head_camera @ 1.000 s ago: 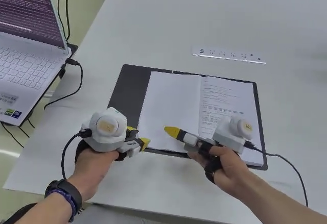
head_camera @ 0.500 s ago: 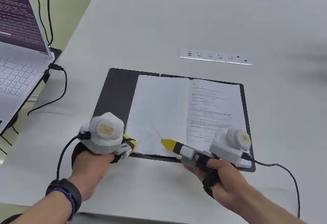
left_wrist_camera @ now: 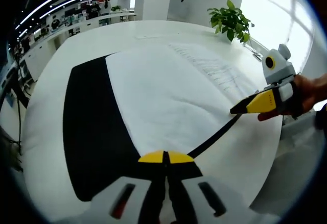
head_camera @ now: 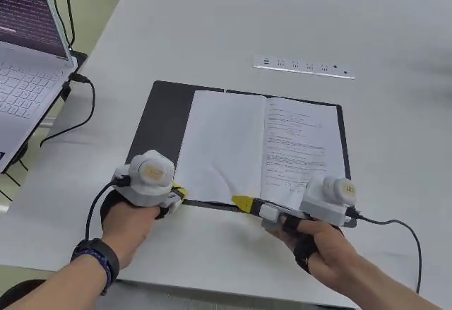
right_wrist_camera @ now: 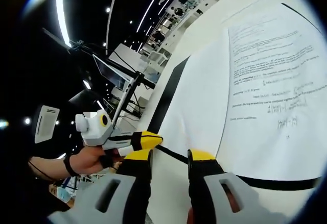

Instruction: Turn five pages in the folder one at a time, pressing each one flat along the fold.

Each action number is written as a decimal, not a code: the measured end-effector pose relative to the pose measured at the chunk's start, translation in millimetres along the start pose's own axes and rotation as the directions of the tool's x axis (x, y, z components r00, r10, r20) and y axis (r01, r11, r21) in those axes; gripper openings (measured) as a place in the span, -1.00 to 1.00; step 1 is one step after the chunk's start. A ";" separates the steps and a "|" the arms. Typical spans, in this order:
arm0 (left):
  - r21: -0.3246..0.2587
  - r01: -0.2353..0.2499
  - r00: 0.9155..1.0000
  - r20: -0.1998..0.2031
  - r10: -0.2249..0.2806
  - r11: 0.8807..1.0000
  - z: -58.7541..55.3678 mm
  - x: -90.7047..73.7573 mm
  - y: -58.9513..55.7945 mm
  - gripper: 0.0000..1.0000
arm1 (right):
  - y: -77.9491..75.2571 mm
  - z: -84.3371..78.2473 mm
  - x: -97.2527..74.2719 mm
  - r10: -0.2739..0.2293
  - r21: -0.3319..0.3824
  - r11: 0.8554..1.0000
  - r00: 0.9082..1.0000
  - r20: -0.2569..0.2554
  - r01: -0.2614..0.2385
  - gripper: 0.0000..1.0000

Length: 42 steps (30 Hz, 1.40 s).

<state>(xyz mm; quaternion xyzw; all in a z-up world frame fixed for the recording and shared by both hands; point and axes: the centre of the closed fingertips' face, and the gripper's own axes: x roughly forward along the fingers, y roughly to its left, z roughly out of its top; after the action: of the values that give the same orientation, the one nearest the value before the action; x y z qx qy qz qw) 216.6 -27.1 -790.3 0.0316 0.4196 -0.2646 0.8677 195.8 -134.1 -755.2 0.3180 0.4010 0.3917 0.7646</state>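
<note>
Lying open on a white table (head_camera: 212, 34), a black folder (head_camera: 161, 123) is showing a blank page (head_camera: 222, 147) on its left and a printed page (head_camera: 300, 147) on its right. A hand is holding the left gripper (head_camera: 176, 194) at the folder's near left edge, its yellow-tipped jaws pressing together tip to tip. The right gripper (head_camera: 242, 201) is pointing at the near edge close to the fold, its jaws standing apart. A laptop (head_camera: 21, 56) is sitting at the far left, and a power strip (head_camera: 302, 68) is lying beyond the folder.
</note>
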 end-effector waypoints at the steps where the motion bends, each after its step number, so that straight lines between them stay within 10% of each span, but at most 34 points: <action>1: -0.008 0.001 1.000 0.000 -0.001 1.000 0.0 0.1 0.6 -1.00 | -0.9 2.0 -0.6 -0.003 -0.008 1.000 1.000 -0.004 0.003 -0.52; 42: -0.023 -0.002 1.000 -0.005 0.002 1.000 -0.2 3.3 -1.0 -1.00 | -55.4 113.0 13.9 -0.076 -0.091 0.992 0.992 0.105 0.086 -0.86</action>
<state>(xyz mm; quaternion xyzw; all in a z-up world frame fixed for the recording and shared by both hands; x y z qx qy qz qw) 217.6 -29.3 -792.8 0.0226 0.4250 -0.2586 0.8672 317.5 -168.9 -750.7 0.2840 0.3553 0.3625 0.8135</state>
